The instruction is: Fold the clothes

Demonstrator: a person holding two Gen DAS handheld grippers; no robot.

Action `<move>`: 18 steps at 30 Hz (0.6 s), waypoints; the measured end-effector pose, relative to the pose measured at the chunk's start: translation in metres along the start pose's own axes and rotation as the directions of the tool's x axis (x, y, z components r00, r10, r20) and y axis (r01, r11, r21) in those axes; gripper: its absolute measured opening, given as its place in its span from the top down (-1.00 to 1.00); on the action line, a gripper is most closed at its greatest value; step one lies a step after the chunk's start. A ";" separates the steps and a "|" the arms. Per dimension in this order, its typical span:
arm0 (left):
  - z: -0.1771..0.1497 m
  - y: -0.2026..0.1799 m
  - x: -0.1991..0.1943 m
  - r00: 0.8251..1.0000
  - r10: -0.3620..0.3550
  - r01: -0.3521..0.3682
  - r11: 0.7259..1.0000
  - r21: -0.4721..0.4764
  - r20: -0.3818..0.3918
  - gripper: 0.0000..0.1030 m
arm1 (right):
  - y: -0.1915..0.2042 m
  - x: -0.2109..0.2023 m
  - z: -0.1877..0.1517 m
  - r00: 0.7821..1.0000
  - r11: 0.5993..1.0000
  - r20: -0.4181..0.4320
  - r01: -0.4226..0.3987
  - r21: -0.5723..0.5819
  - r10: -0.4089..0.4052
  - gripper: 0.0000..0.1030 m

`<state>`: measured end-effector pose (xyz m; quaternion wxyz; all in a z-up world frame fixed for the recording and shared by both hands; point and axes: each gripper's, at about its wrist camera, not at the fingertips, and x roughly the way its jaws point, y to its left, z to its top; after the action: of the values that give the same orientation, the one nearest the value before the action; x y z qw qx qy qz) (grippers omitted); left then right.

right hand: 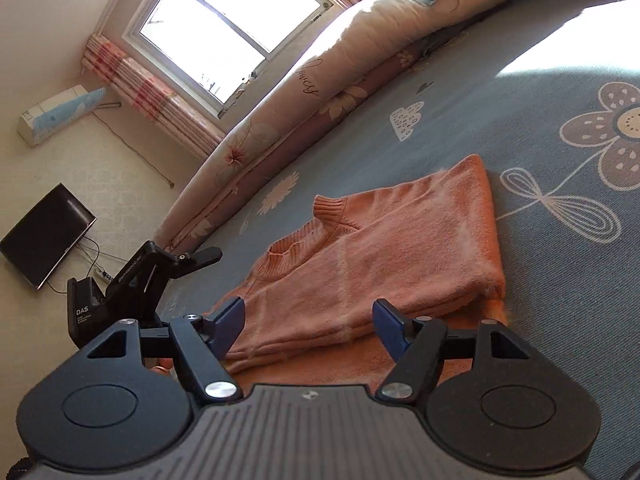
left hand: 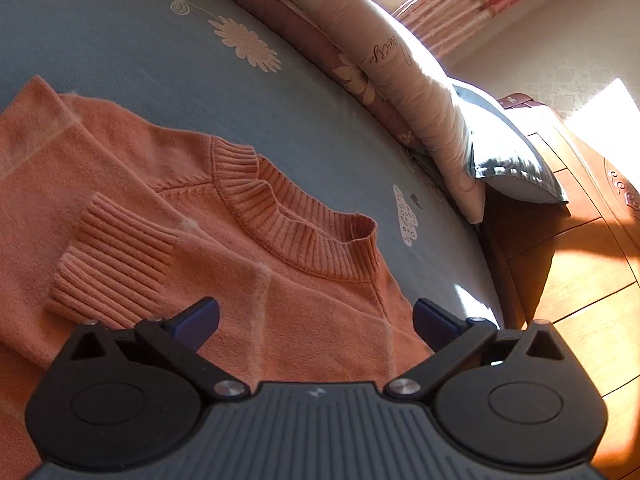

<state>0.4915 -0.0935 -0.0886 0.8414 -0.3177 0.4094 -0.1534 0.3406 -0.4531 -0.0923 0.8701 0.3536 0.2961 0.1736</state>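
An orange knit sweater (left hand: 168,216) lies flat on the blue flowered bedsheet (left hand: 120,36), its sleeves folded over the body. The ribbed collar (left hand: 304,216) faces the headboard side and a ribbed cuff (left hand: 116,256) rests across the chest. My left gripper (left hand: 316,320) hovers open just over the sweater's shoulder, nothing between its blue pads. In the right wrist view the same sweater (right hand: 400,256) shows as a folded stack. My right gripper (right hand: 308,324) stands open over its near edge, empty. The left gripper (right hand: 160,268) is seen from the side at the sweater's collar end.
A rolled floral quilt (left hand: 384,64) and a grey pillow (left hand: 508,156) line the far side of the bed. Beyond the bed edge are a wooden floor (left hand: 580,292), a window (right hand: 224,28) with pink curtains, and a dark screen (right hand: 44,232) on the floor.
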 end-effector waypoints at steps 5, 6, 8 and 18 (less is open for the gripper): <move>-0.005 0.028 -0.010 1.000 0.026 -0.026 1.000 -0.014 0.014 -0.98 | 0.005 0.022 -0.015 0.986 0.988 -0.081 0.145 -0.046 -0.148 -0.46; -0.005 0.031 -0.017 0.999 0.037 -0.037 0.999 -0.018 0.023 -0.98 | 0.004 0.022 -0.015 0.982 0.985 -0.084 0.163 -0.055 -0.167 -0.46; -0.001 0.032 -0.026 0.998 0.058 -0.057 0.998 -0.021 0.037 -0.98 | 0.000 0.020 -0.015 0.981 0.984 -0.082 0.172 -0.053 -0.176 -0.46; 0.024 0.021 -0.002 0.995 0.070 -0.071 0.998 -0.001 0.069 -0.98 | -0.006 0.018 -0.017 0.976 0.977 -0.086 0.193 -0.095 -0.202 -0.60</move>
<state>0.5095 -0.0668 -0.0905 0.8602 -0.3077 0.3908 -0.1128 0.3444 -0.4397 -0.1136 0.8824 0.2760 0.3630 0.1154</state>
